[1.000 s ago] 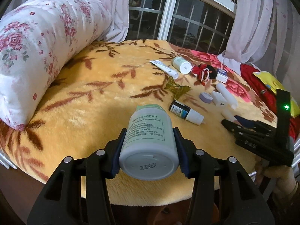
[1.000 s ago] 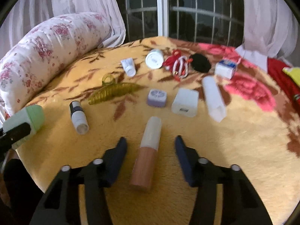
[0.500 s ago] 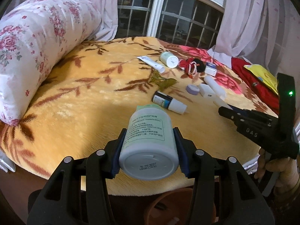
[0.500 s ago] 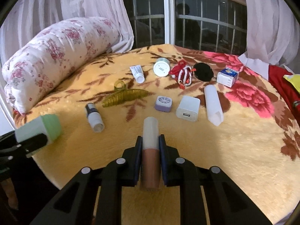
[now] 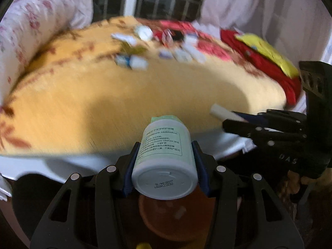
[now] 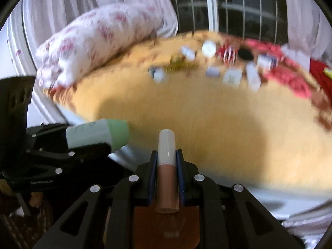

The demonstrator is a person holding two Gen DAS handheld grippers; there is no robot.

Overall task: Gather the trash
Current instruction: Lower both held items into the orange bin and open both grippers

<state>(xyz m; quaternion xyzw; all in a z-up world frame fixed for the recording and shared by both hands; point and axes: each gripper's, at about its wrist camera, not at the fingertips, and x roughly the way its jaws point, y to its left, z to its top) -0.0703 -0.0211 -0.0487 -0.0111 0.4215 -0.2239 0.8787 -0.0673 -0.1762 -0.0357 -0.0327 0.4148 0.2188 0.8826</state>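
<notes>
My left gripper (image 5: 165, 155) is shut on a white bottle with a green cap (image 5: 165, 159), held off the bed's near edge above a brown bin (image 5: 174, 213). The bottle also shows in the right wrist view (image 6: 97, 132). My right gripper (image 6: 167, 166) is shut on a brown tube with a white cap (image 6: 167, 172), also past the bed's edge over the brown bin (image 6: 166, 224). That tube's white cap shows in the left wrist view (image 5: 220, 112), where the right gripper (image 5: 238, 122) is at the right.
The yellow floral blanket (image 6: 207, 114) carries several small items at the back, all blurred: a white jar (image 6: 208, 48), a white charger (image 6: 232, 76), a small bottle (image 5: 132, 62). A floral pillow (image 6: 99, 37) lies at the left. Window and curtains are behind.
Both grippers have pulled back and down from the bed with their items, now over the brown bin. The right gripper closed on the brown tube within the last second.
</notes>
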